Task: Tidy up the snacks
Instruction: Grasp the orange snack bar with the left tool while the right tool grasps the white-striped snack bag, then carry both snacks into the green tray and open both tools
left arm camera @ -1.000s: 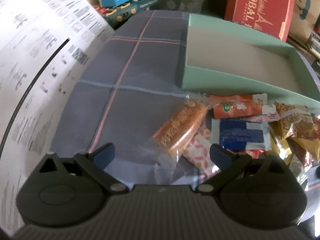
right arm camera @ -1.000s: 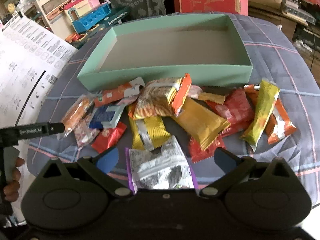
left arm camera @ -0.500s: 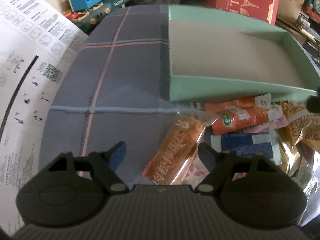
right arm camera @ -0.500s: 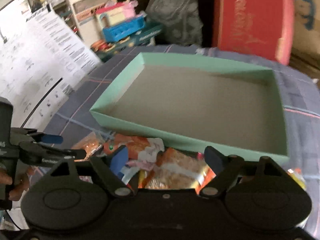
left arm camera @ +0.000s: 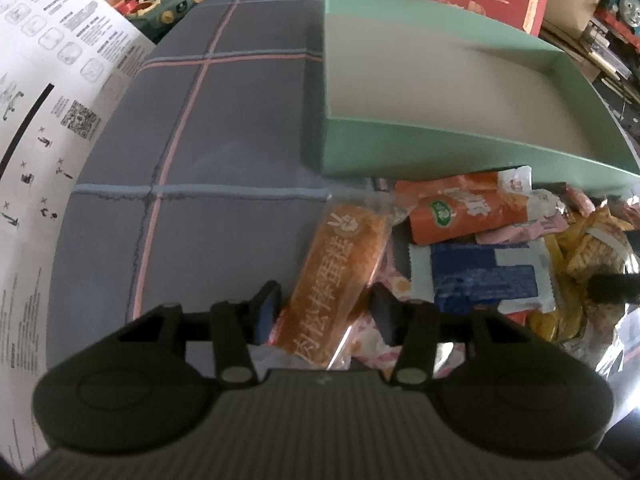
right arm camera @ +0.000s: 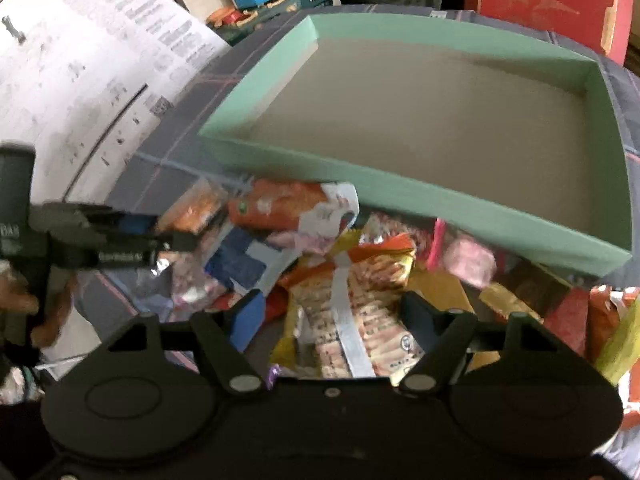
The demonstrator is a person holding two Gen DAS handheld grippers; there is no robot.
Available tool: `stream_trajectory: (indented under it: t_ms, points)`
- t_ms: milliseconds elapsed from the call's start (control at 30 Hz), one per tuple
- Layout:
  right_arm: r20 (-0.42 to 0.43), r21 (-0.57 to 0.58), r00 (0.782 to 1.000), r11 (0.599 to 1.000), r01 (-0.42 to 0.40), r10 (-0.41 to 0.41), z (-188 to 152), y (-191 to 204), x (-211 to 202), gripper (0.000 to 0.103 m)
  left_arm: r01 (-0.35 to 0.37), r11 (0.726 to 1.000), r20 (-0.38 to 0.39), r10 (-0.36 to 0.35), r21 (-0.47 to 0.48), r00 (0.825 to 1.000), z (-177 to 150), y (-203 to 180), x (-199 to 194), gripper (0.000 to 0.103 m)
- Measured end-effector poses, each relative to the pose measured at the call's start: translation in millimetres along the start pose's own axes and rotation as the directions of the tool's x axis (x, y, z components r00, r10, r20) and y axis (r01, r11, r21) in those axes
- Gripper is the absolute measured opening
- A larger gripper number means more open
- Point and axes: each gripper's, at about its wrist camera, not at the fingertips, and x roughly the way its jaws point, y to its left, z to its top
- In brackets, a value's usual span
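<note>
Now straddling 1 orange crinkly cake-bar packet [left arm camera: 338, 276], left gripper [left arm camera: 326, 314] not clamped; right gripper [right arm camera: 332, 318] apart too; slippery film could squirt free.

Left gripper [left arm camera: 324, 312] low over a plaid cloth [left arm camera: 224, 144], fingers [left arm camera: 266, 312] set on either side of an orange cake bar [left arm camera: 340, 272] in clear wrap, a narrow gap visible on each side. Behind it, toward the cloth's far right corner, a mint-green box [left arm camera: 440, 156] with a bare grey floor. Heaped against the box's near wall: an orange packet [left arm camera: 460, 212], a blue sachet [left arm camera: 484, 276], yellow wrappers [left arm camera: 592, 240]. Printed sheet [left arm camera: 44, 128] along the cloth's left edge.
</note>
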Motion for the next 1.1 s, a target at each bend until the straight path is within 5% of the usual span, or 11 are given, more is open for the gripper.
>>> stream_trajectory:
  t_ms: [167, 200, 233, 800, 1100]
  points:
    - [0.007, 0.014, 0.998, 0.998, 0.065, -0.065, -4, -1, 5, 0.073, -0.015, 1.000, 0.003, 0.015, 0.015, 1.000, 0, -1, 0, 0.050]
    - [0.017, 0.003, 0.996, 0.996, 0.085, -0.085, -8, -3, 1, 0.065, -0.016, 1.000, 0.006, 0.016, 0.018, 1.000, 0, -2, 0, 0.044]
    - [0.017, 0.003, 0.995, 0.995, 0.102, -0.102, -11, -3, 0, 0.045, -0.016, 1.000, 0.012, 0.015, 0.022, 1.000, 0, -4, 0, 0.043]
    - [0.149, 0.124, 0.988, 0.992, 0.023, -0.041, -10, -5, -52, 0.043, -0.015, 0.999, 0.174, 0.021, -0.040, 0.985, -16, -7, -77, 0.036]
    - [0.245, 0.158, 0.966, 0.986, 0.050, -0.088, 41, -33, -69, 0.043, -0.016, 0.999, 0.272, 0.005, 0.038, 0.962, 49, -29, -96, 0.036]
